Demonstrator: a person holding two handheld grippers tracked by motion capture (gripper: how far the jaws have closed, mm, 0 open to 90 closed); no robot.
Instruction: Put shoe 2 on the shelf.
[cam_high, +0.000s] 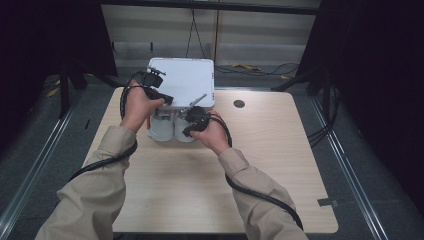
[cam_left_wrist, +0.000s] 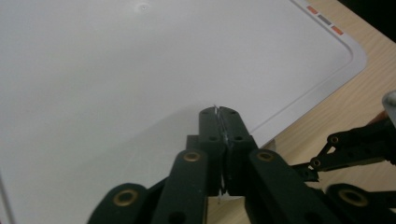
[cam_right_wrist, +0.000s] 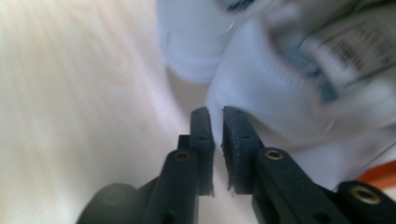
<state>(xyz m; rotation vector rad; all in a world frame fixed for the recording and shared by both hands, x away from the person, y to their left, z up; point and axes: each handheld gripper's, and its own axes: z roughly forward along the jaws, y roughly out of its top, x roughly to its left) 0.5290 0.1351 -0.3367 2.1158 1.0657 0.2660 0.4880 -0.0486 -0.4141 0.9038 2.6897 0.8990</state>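
A white box with a flat lid (cam_high: 187, 80) stands at the far middle of the wooden table (cam_high: 200, 190). Two white round containers (cam_high: 172, 132) stand against its front. My left gripper (cam_high: 169, 99) hovers over the lid's front left part. In the left gripper view its jaws (cam_left_wrist: 219, 112) are pressed together above the lid (cam_left_wrist: 140, 70), with a thin pale sliver in the seam. My right gripper (cam_high: 186, 131) is at the box's front right, beside the containers. Its jaws (cam_right_wrist: 215, 112) stand a narrow gap apart with nothing between them, close to a blurred white container (cam_right_wrist: 280, 93).
A dark round grommet (cam_high: 239, 104) sits in the table right of the box. Cables trail from both grippers along the sleeves. Metal rails and dark curtains flank the table. An orange part (cam_right_wrist: 380, 177) shows at the right gripper view's lower right. Bare wood (cam_right_wrist: 70, 116) lies beside the containers.
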